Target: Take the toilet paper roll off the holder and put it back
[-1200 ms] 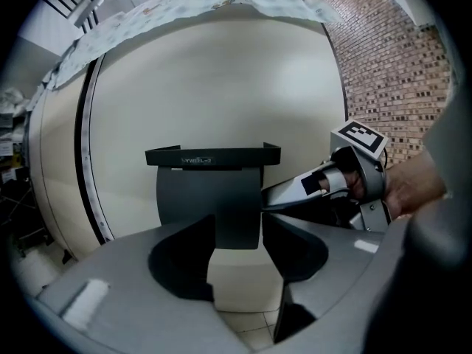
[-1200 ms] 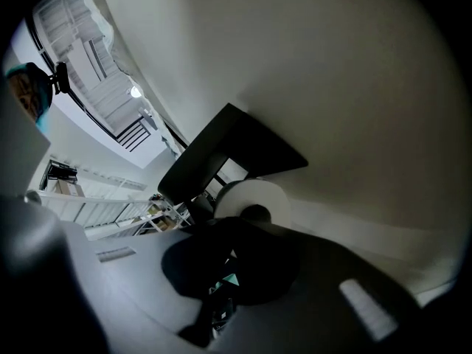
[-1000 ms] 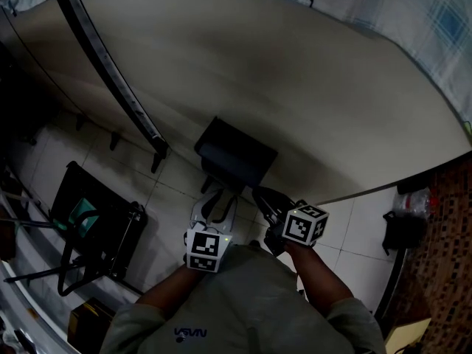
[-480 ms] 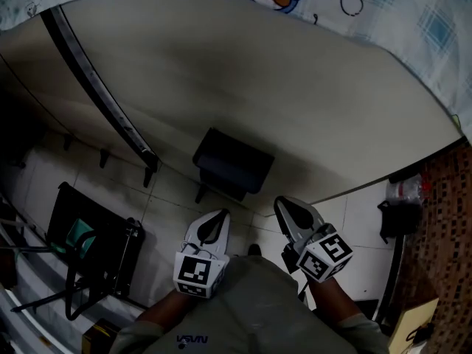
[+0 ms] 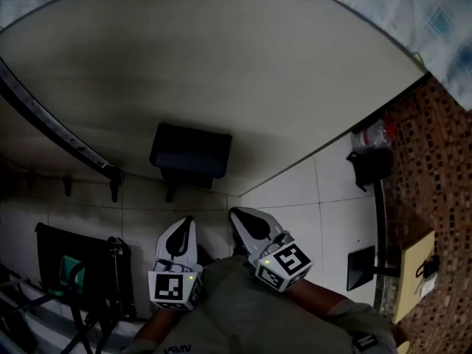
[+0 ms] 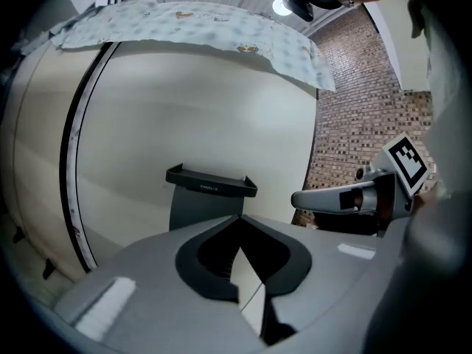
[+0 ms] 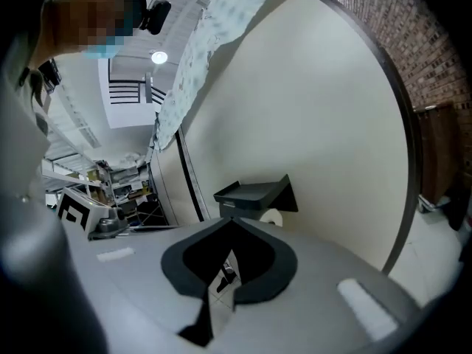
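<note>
A black toilet paper holder [image 5: 190, 153] with a flat shelf top is fixed to the curved beige wall. It also shows in the left gripper view as the holder [image 6: 210, 186]. In the right gripper view a white toilet paper roll [image 7: 274, 217] peeks out under the holder [image 7: 254, 192]. My left gripper [image 5: 189, 220] is shut and empty, held below the holder and apart from it; its jaw tips [image 6: 238, 218] meet. My right gripper [image 5: 236, 214] is beside it, also shut and empty, with its tips [image 7: 230, 220] closed short of the roll.
A dark rail [image 5: 59, 135] runs along the wall left of the holder. A black metal rack [image 5: 74, 271] stands on the tiled floor at lower left. A brick wall [image 5: 435, 161] and a small dark bag [image 5: 369, 161] are at the right. A patterned cloth [image 6: 199, 24] drapes over the wall top.
The left gripper's jaws, apart a second ago, are now closed. Both grippers have pulled back from the holder and risen. The holder has shifted left in the head view.
</note>
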### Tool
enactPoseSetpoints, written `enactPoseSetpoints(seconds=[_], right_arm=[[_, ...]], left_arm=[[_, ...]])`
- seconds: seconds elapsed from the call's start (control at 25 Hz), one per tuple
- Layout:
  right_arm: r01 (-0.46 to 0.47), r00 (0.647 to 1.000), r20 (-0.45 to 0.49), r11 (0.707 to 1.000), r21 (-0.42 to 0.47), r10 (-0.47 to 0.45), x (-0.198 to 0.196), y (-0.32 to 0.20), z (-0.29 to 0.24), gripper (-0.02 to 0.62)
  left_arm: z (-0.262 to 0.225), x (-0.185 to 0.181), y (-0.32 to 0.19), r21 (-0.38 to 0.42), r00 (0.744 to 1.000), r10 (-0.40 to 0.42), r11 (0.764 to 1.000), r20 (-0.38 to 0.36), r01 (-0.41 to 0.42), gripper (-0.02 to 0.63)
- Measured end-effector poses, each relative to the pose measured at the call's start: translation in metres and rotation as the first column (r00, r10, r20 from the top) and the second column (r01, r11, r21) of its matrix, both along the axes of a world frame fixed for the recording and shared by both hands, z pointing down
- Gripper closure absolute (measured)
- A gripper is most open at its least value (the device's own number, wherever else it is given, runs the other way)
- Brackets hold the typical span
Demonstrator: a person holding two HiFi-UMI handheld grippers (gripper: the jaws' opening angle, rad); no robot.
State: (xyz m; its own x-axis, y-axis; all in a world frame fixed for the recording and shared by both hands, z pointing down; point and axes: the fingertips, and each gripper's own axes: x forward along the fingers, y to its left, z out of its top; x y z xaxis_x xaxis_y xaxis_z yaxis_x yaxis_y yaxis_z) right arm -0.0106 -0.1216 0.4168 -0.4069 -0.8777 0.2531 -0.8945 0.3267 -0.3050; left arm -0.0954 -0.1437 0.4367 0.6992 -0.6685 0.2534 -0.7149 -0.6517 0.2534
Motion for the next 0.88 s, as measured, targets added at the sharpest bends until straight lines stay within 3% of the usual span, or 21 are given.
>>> enactPoseSetpoints(seconds=[0.16,0.28,0.56,0.88], right_arm=[[-0.061,0.998,-0.014,0.998,-0.026,0.061,0.001,0.013,0.009,0.592],[-0.059,0.998,-0.026,0.998,-0.017,0.058,-0.002,0.018,0.009,0.592],[0.006,0.999,-0.037,1.0,0.025,-0.005,0.006,0.034,-0.001,0.592],[0.059,0.998,-0.026,0.995,0.08,-0.057,0.103,0.078,-0.012,0.592]], left_arm=[[0.006,0.0,0.013,-0.014,0.999,0.044,0.999,-0.016,-0.044,0.6],[0.003,0.0,0.021,0.001,0.998,0.059,0.998,-0.009,-0.059,0.6],[-0.011,0.006,0.04,0.04,1.0,-0.017,0.999,0.001,0.017,0.6],[-0.024,0.098,0.087,0.082,0.994,-0.111,0.99,-0.006,0.111,0.6]])
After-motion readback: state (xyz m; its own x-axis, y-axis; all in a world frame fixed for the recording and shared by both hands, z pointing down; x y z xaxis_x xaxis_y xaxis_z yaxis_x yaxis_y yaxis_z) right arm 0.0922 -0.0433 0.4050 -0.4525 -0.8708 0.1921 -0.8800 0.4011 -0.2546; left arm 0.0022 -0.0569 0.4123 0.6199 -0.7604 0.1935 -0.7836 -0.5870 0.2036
